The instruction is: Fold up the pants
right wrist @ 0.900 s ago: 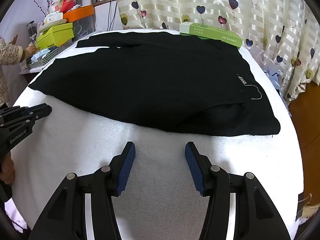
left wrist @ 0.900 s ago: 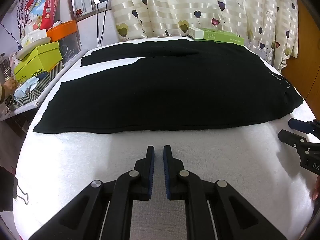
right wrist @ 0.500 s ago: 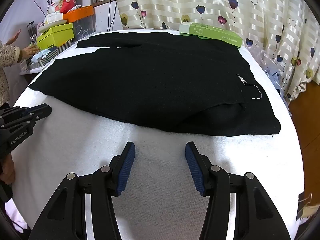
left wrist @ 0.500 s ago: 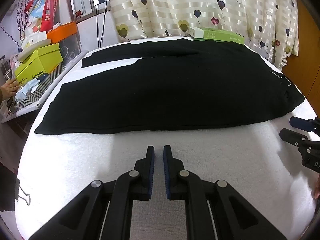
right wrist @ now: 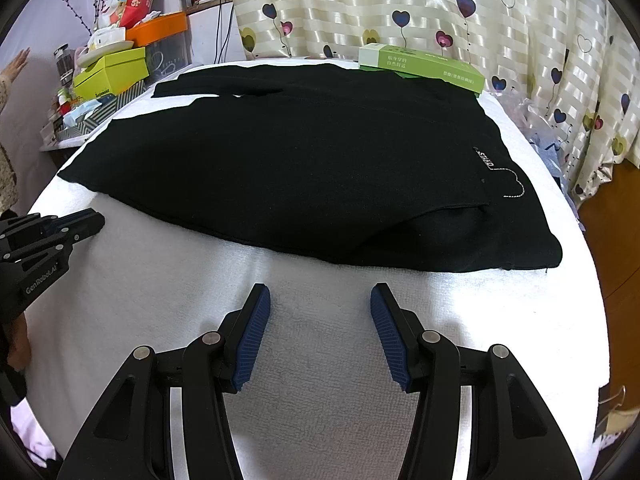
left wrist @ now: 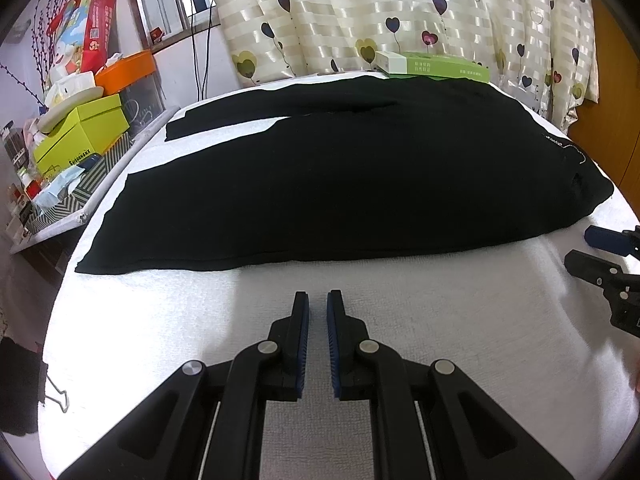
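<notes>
Left gripper (left wrist: 317, 312): jaws nearly together, a narrow slit between the blue pads (left wrist: 304, 344), nothing held. It hovers over bare white towel (left wrist: 160, 320), a little short of the near edge of the pants.

Right gripper (right wrist: 320, 308): jaws spread wide, blue pads (right wrist: 252, 336) well apart, empty. Also over the towel, just short of the pants' near edge, toward the waist end.

Each gripper shows in the other's view: the right one at the right edge of the left wrist view, the left one at the left edge of the right wrist view, marked "GenRoboAI", with fingers of a hand (right wrist: 18, 344) on it.

Pants (left wrist: 340, 176) (right wrist: 300, 160): black, lying flat across the towel. Waist end to the right, legs running left. Near leg lies broad and flat; far leg shows as a thinner strip behind it, a wedge of white towel between the two leg ends. Near the waist, small white lettering and a stitched outline (right wrist: 508, 184). The waist corner nearest the right gripper is lumpy, one layer lapped over another.

Beyond the pants: a long green box (left wrist: 436, 66) (right wrist: 420, 66) at the far edge, touching or just behind the cloth. Heart-print curtain (left wrist: 400, 12) behind. To the left, a side table with a lime-green box (left wrist: 80, 136), an orange bin (left wrist: 128, 70) and a red carton (left wrist: 88, 28). Another person's raised hand (right wrist: 18, 66) at the left edge of the right wrist view.
</notes>
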The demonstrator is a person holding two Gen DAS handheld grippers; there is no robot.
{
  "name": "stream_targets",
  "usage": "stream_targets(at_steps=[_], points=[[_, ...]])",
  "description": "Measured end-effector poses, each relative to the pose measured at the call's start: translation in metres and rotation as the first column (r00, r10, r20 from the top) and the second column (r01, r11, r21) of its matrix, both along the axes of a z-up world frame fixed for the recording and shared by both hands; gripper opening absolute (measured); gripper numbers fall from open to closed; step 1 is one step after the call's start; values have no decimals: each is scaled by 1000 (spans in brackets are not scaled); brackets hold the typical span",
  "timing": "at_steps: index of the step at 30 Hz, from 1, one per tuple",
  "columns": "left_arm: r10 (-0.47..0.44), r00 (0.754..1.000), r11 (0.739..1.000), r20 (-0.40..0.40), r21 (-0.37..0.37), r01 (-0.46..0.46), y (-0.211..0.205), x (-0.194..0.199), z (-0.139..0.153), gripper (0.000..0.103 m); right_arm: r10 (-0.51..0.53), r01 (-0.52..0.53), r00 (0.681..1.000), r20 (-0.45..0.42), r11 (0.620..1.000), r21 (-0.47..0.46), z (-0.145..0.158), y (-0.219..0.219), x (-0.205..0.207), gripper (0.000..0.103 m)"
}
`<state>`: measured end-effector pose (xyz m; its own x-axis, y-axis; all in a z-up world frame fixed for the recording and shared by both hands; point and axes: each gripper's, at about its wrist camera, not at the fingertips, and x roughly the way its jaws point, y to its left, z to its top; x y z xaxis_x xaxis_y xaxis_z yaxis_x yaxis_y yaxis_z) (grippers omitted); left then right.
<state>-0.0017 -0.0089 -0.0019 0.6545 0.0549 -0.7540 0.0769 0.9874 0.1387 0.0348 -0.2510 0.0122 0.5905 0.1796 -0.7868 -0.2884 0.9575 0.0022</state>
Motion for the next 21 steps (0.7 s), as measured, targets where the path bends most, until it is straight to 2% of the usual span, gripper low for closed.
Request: stream_targets(at_steps=[5,10,21], points=[[0,1000,1000,4,28,-1,-4,-1,-1,11,0,0,1000,0,1000,2,0,0,0,54],[1,1000,1000,1,4,-1,-1,-1,0,11,0,0,1000,-1,1000,3,1,1,0,54],[1,1000,1000,0,7,-1,-2,0,0,11,0,0,1000,-1,1000,5,0,0,0,54]])
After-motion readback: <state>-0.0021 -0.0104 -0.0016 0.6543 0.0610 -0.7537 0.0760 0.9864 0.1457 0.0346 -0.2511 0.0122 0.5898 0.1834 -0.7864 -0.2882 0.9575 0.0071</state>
